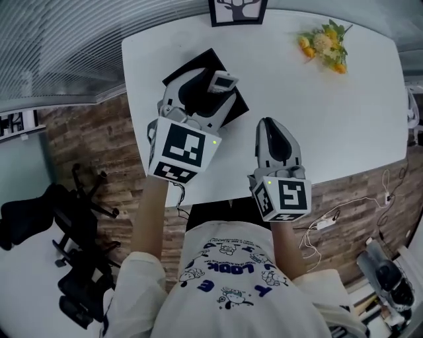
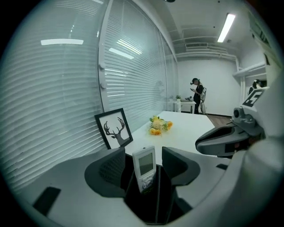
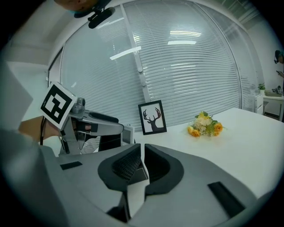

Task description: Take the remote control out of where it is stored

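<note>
A small white remote control (image 1: 221, 81) with a grey screen stands upright in a black holder (image 1: 193, 67) on the white table (image 1: 330, 119). My left gripper (image 1: 201, 94) is over the holder, open, one jaw on each side of the remote. In the left gripper view the remote (image 2: 145, 168) rises out of the black holder (image 2: 148, 208) between the spread jaws, with gaps on both sides. My right gripper (image 1: 268, 123) rests near the table's front edge, shut and empty. In the right gripper view its jaws (image 3: 142, 153) stand together, and the left gripper (image 3: 97, 122) is at the left.
A framed deer picture (image 1: 238, 10) leans at the table's far edge. Yellow flowers (image 1: 324, 45) lie at the far right. A black office chair (image 1: 73, 218) stands on the floor at the left; cables (image 1: 330, 221) lie at the right. A person (image 2: 197, 95) stands far off.
</note>
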The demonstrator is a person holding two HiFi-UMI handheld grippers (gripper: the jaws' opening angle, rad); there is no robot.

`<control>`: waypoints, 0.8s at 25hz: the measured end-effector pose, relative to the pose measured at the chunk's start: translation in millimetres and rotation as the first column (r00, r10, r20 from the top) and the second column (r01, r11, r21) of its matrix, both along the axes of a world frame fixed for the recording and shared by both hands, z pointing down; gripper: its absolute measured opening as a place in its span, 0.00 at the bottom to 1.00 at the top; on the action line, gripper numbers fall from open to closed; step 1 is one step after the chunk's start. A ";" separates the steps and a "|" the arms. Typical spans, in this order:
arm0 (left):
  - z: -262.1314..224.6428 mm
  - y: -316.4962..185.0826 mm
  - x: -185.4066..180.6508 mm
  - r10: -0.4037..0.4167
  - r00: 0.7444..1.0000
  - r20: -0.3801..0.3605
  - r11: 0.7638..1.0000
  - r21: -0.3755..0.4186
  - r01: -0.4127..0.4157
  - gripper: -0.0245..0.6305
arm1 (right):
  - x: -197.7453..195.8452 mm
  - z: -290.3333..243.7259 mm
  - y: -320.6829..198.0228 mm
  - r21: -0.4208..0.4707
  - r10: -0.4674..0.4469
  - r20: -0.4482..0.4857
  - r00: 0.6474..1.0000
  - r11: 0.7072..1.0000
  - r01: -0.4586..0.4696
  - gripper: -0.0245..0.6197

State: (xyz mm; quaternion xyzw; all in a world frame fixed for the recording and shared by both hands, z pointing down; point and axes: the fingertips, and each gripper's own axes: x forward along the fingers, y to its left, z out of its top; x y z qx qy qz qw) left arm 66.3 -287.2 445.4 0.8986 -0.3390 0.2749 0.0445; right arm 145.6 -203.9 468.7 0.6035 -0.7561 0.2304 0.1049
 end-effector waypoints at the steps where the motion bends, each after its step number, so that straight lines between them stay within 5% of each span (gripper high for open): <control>1: 3.8 -3.8 3.3 0.012 1.000 0.018 1.000 -0.009 -0.012 0.45 | 2.7 2.4 -1.8 -0.005 -0.001 0.004 1.000 1.000 0.001 0.11; 10: 41.2 -19.8 22.6 0.106 0.984 0.146 0.991 -0.098 -0.093 0.45 | 25.9 20.2 -19.4 -0.040 0.015 0.016 1.000 0.999 -0.014 0.11; 20: 46.5 -19.9 27.6 0.108 0.988 0.109 0.988 -0.127 -0.094 0.35 | 29.6 25.6 -27.6 -0.052 -0.017 0.013 1.000 0.998 0.018 0.11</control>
